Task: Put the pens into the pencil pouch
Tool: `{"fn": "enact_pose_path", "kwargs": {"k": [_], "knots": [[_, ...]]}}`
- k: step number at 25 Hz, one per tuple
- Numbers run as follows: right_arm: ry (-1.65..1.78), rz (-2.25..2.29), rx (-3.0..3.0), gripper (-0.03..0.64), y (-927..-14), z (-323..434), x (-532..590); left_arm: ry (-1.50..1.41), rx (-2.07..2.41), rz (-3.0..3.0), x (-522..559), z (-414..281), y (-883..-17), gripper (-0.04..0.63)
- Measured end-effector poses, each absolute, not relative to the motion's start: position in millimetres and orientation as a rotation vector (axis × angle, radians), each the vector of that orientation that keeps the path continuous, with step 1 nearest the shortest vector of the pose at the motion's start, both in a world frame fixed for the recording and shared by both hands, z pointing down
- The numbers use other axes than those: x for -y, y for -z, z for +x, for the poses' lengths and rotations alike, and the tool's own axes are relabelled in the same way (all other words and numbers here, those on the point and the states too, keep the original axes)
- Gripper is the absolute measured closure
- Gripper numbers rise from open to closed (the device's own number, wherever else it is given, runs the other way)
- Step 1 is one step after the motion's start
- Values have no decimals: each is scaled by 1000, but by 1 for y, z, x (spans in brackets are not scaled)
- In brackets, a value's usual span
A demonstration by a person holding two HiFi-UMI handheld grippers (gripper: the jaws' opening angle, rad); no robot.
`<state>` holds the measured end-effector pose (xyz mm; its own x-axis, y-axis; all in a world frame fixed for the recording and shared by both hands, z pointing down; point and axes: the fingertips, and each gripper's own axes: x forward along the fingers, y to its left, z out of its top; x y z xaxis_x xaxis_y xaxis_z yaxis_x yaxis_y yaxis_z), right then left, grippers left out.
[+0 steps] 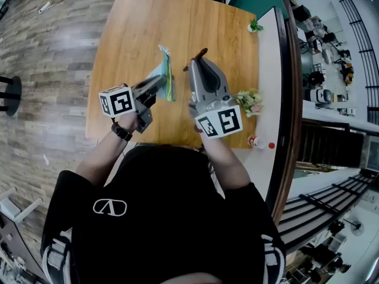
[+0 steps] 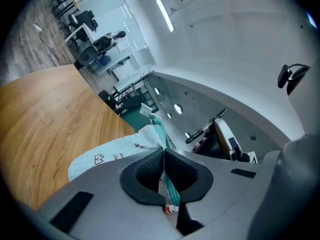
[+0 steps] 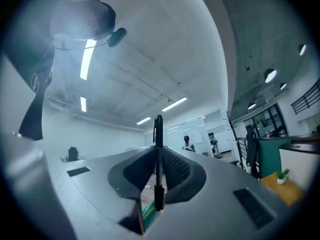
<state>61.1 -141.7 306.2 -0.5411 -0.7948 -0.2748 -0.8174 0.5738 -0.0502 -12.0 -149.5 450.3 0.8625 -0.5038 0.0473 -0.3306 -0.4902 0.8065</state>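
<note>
My left gripper (image 1: 161, 83) is shut on the edge of the pencil pouch (image 1: 165, 74), a pale blue-white fabric pouch with a teal zipper that hangs just above the wooden table (image 1: 136, 34). In the left gripper view the pads (image 2: 147, 171) pinch the zipper edge and the pouch (image 2: 112, 154) spreads to the left. My right gripper (image 1: 199, 64) is raised to the right of the pouch, shut on a dark pen (image 1: 196, 58). In the right gripper view the pen (image 3: 158, 149) stands upright between the jaws, its tip above them.
A small bunch of flowers (image 1: 249, 101) lies at the table's right edge, close to my right gripper. A little potted plant (image 1: 255, 25) stands at the far right corner. A small bottle (image 1: 255, 141) sits on the white ledge at the right.
</note>
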Motion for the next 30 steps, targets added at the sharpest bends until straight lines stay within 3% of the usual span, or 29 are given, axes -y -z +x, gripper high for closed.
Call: {"fn": "enact_pose_path", "kwargs": {"k": [6,19,20,21,30], "knots": [[-56,-1235,-2572,575,-314,24,133,266,575,2132,146,-7,-440,586],[-25,-1283,-2621,572,-335,33,141,380,461,2161,142,6,-389,586],[-6,-1263,-2639,517,-338,28,142,385,461,2163,145,4,-388,586],[20,-1239,-2645,356,-339,23,145,388,466,2163,149,1,-389,586],[-73,-1262,-2631,394,-321,30,145,405,529,2129,169,-23,-397,586]]}}
